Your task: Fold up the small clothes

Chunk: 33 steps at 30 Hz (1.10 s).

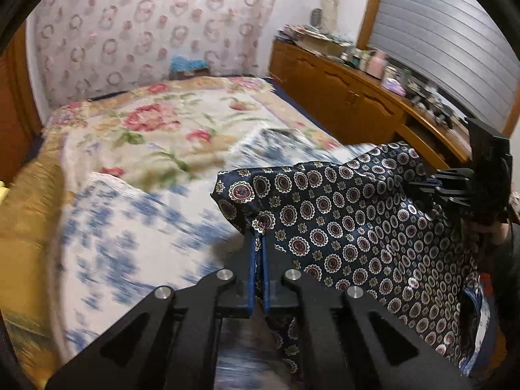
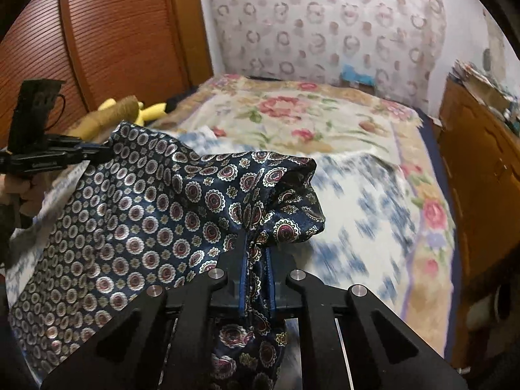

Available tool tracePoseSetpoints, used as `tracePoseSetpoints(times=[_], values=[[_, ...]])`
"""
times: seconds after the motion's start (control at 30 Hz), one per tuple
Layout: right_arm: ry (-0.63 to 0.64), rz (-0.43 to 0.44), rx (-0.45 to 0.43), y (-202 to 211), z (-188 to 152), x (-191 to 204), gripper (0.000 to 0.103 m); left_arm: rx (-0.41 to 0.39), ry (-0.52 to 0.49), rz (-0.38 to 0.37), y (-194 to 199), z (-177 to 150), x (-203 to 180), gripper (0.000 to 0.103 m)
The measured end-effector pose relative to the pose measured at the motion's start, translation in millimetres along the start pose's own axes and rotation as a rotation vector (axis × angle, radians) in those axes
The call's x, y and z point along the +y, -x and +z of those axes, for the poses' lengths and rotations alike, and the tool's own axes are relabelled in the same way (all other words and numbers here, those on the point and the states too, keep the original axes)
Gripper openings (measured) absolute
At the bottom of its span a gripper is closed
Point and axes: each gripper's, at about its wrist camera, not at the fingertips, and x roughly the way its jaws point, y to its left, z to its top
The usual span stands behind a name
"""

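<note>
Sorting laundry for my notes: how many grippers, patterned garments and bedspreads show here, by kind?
Grippers: 2, the left gripper and the right gripper, both clamped on the cloth
Dark medallion garment: 1
Floral bedspread: 1
Total: 4

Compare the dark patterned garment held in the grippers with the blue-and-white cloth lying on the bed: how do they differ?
The dark patterned garment is navy and glossy with round medallions; the blue-and-white cloth is pale with blurred blue marks. The garment hangs lifted, pinched by the left gripper and right gripper; the cloth lies spread on the bed, ungripped. Both are printed fabrics.
</note>
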Motion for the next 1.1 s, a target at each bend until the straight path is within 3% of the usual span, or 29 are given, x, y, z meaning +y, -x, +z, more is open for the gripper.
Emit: tracePoseSetpoints(times=[0.13, 0.27, 0.57, 0.77, 0.9, 1.03, 1.1], values=[[0.04, 0.012, -0.003, -22, 32, 15, 0.007, -0.014, -0.009, 0.078, 4, 17, 31, 0.002], [0.054, -0.01, 0.022, -51, 59, 23, 0.007, 0.0, -0.003, 0.11, -4, 20, 48, 0.002], [0.038, -0.045, 0.09, -82, 63, 13, 0.01, 0.031, -0.003, 0.109, -23, 11, 51, 0.002], [0.044, -0.11, 0.098, -78, 64, 13, 0.032, 0.026, 0.02, 0.104, -14, 6, 52, 0.008], [0.045, -0.154, 0.075, -58, 62, 18, 0.053, 0.015, 0.005, 0.1, 3, -5, 47, 0.03], [0.052, -0.215, 0.04, -30, 55, 28, 0.056, 0.008, 0.001, 0.084, 21, -19, 41, 0.053], [0.04, -0.224, 0.034, -17, 48, 34, 0.057, 0.005, -0.007, 0.076, 31, -28, 35, 0.057]])
